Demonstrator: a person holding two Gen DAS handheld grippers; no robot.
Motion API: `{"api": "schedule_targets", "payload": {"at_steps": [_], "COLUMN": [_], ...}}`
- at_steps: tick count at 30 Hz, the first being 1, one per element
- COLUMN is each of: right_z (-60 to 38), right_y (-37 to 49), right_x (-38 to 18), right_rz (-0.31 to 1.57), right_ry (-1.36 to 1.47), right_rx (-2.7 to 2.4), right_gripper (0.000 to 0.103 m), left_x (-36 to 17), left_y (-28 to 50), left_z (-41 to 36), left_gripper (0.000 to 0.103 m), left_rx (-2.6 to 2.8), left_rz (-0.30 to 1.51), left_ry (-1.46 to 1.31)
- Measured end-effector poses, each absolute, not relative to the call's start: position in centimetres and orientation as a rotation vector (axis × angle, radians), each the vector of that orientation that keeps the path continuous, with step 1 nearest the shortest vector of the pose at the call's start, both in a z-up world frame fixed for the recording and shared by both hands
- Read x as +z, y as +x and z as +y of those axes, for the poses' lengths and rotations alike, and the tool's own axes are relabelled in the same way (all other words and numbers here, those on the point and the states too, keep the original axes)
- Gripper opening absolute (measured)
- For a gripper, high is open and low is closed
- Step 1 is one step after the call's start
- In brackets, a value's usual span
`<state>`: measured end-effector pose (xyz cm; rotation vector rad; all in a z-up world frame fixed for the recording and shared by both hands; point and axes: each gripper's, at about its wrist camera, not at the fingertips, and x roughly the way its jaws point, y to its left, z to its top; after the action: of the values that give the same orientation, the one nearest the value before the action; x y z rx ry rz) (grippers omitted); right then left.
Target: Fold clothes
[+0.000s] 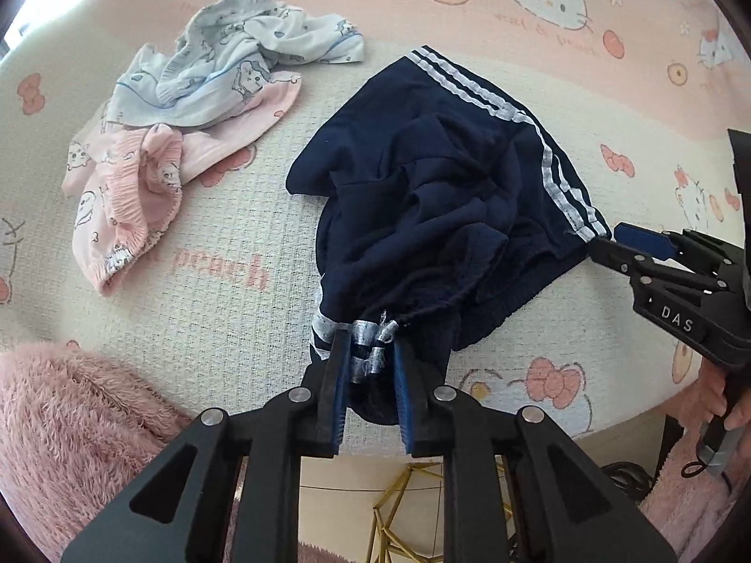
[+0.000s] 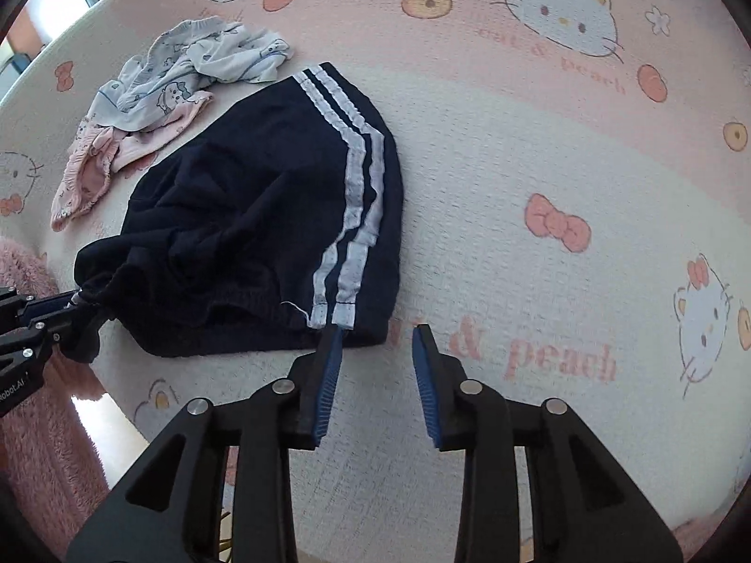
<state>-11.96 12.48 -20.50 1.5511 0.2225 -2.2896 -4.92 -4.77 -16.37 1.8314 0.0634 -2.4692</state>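
Left gripper (image 1: 371, 356) is clamped on the navy white-striped cotton shorts (image 1: 422, 197) at the waistband, lower centre. Right gripper (image 2: 378, 366), fingers apart, likely needs to pinch the striped corner next.

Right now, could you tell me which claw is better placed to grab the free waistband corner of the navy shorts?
The right claw: it is open, just short of the striped corner of the navy shorts. The left claw is already shut on the other corner.

Both grippers are black, with open triangular cut-outs, round silver screws and ribbed blue pads (image 2: 328, 380). The right gripper (image 1: 610, 239) bears white letters "DAS". The bare-skinned right hand (image 1: 725, 403) shows a fuzzy pink sleeve (image 1: 680, 506).
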Motion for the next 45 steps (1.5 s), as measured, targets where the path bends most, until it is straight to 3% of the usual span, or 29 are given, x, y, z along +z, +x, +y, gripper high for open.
{"api": "schedule_targets", "payload": {"at_steps": [3, 4, 6, 7, 9, 12, 18, 26, 33, 39, 42, 45], "right_z": [11.0, 10.9, 11.0, 11.4, 12.1, 13.6, 17.9, 22.0, 24.6, 25.3, 25.0, 25.1], "right_y": [-12.3, -12.3, -12.8, -13.0, -13.3, -12.5, -9.9, -5.4, -5.0, -5.1, -4.6, -4.6], "right_x": [-22.4, -22.4, -22.3, -22.1, -21.6, -19.3, -9.9, -1.9, 3.3, 11.3, 12.2, 7.1], "right_rz": [0.293, 0.285, 0.227, 0.184, 0.127, 0.141, -0.123, -0.212, -0.204, -0.093, 0.009, -0.037], "right_ry": [1.574, 1.549, 1.545, 1.546, 1.543, 1.488, 1.3, 1.134, 1.038, 0.722, 0.706, 0.911], "right_rx": [-2.222, -2.236, -2.256, -2.276, -2.326, -2.442, -2.613, -2.712, -2.735, -2.897, -3.04, -2.989], "right_gripper": [0.043, 0.04, 0.025, 0.007, 0.003, 0.003, 0.003, 0.003, 0.003, 0.003, 0.003, 0.004], "left_x": [-17.2, -17.7, -18.4, -18.4, -17.2, -15.3, -9.8, -2.4, 5.2, 13.8, 13.0, 5.2], "left_y": [-5.5, -5.7, -5.9, -6.0, -5.9, -5.6, -4.9, -4.3, -6.8, -6.2, -5.5, -5.9], "left_z": [-5.1, -5.2, -5.2, -5.2, -4.9, -4.5, -2.8, -3.1, -3.0, -2.2, -2.9, -2.6], "left_gripper": [0.031, 0.031, 0.026, 0.02, 0.014, 0.012, 0.012, 0.01, 0.007, 0.007, 0.008, 0.008], "left_rx": [-2.459, -2.456, -2.449, -2.457, -2.519, -2.613, -2.841, -3.0, -3.114, -3.228, -3.238, -3.122], "left_rz": [0.086, 0.095, 0.112, 0.131, 0.137, 0.153, 0.214, 0.247, 0.125, -0.051, 0.004, 0.038], "left_ry": [1.839, 1.836, 1.828, 1.826, 1.777, 1.702, 1.648, 1.386, 1.125, 0.719, 0.761, 1.112]}}
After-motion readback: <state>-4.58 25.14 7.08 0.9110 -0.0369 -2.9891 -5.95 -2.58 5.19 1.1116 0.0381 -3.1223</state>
